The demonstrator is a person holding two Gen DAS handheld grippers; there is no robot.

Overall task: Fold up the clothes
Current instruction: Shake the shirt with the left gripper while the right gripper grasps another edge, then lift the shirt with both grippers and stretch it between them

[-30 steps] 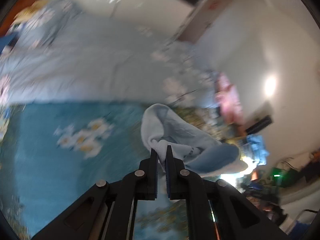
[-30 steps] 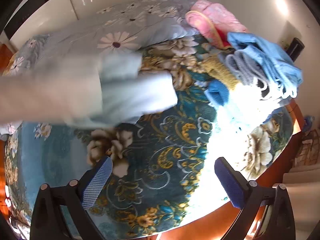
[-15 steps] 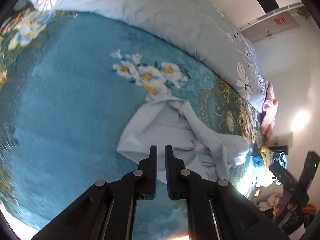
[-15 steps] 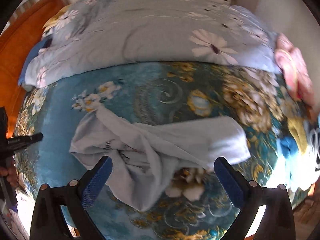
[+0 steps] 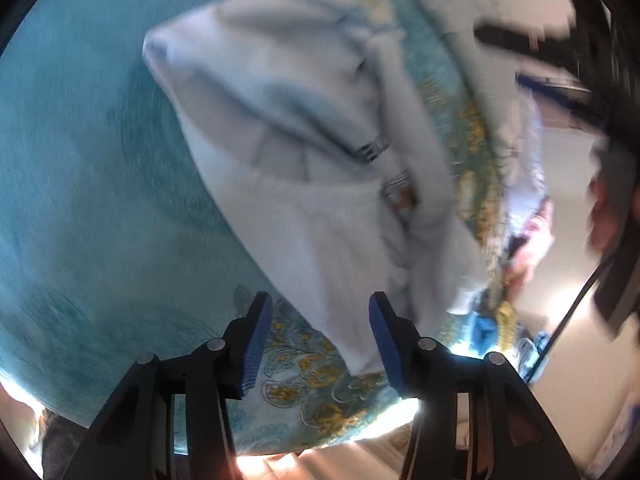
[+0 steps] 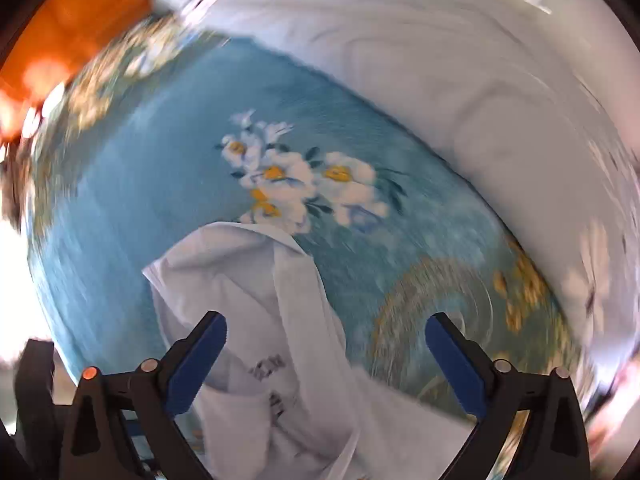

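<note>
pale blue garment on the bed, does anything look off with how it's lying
Yes: the pale blue fabric garment lies crumpled in a twisted heap on the teal floral bedspread, not spread flat for folding. Both views are blurred, so finer details are unclear.

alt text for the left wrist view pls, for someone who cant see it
A crumpled pale blue garment lies on a teal floral bedspread, seen from just above. The left gripper has just been opening its jaws; they stand apart over the garment's near edge without pressing on it. The picture is blurred by motion, and the right gripper shows dimly at upper right.
</note>
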